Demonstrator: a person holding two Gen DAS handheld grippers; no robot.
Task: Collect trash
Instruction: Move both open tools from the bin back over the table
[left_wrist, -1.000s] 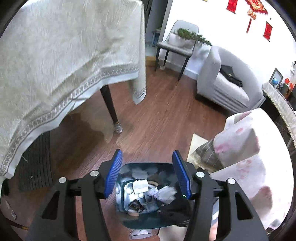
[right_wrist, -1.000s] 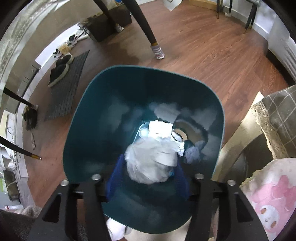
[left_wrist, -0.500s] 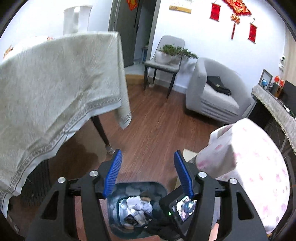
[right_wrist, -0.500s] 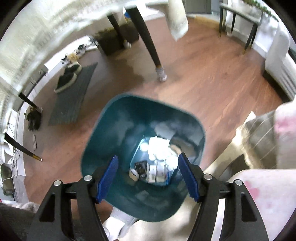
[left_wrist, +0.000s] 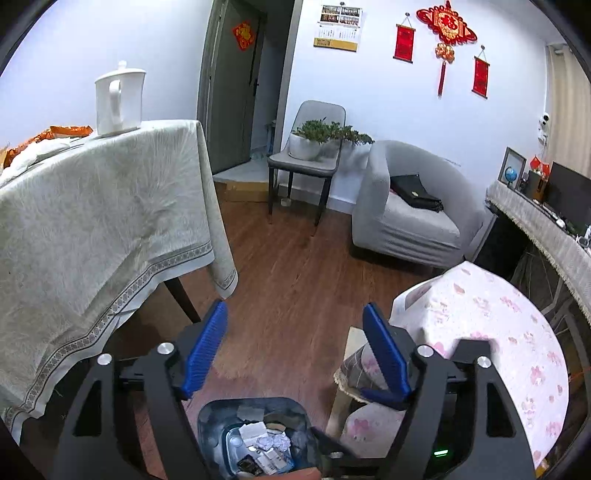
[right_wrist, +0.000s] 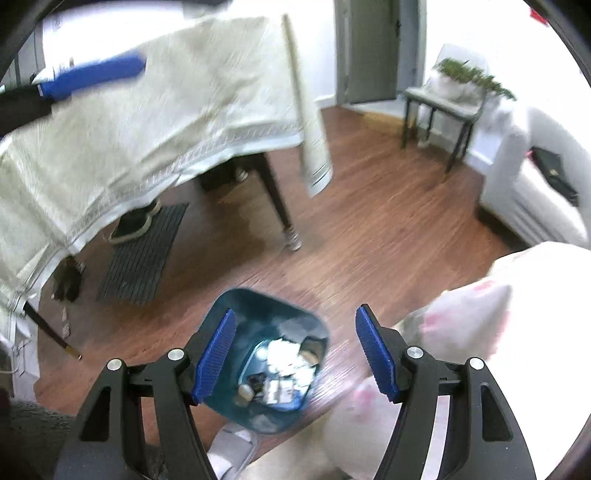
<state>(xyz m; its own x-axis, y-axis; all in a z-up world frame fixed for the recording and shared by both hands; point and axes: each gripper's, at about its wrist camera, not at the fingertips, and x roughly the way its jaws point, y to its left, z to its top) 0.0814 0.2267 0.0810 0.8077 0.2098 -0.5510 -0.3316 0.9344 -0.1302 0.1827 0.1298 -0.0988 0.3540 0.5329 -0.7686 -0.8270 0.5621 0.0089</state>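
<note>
The blue bin (right_wrist: 236, 314) is sitting on the floor near the table (left_wrist: 92, 221), holding crumpled paper (right_wrist: 284, 356) and wrappers. The left tool (left_wrist: 295, 354) is opening, empty. The right tool (right_wrist: 295, 354) is gaping, empty.

wood floor (right_wrist: 369, 229), teal trash bin (right_wrist: 236, 306) on it, dark mat (right_wrist: 144, 254)

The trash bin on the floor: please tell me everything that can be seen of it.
The trash bin is dark teal, seemingly smooth plastic, with a rounded-square mouth and no lid. It stands upright on the brown wooden floor, beside furniture draped in a pink-patterned cloth. Its bottom holds crumpled white paper, small wrappers and other scraps. Neither gripper touches it; both are above it.
</note>
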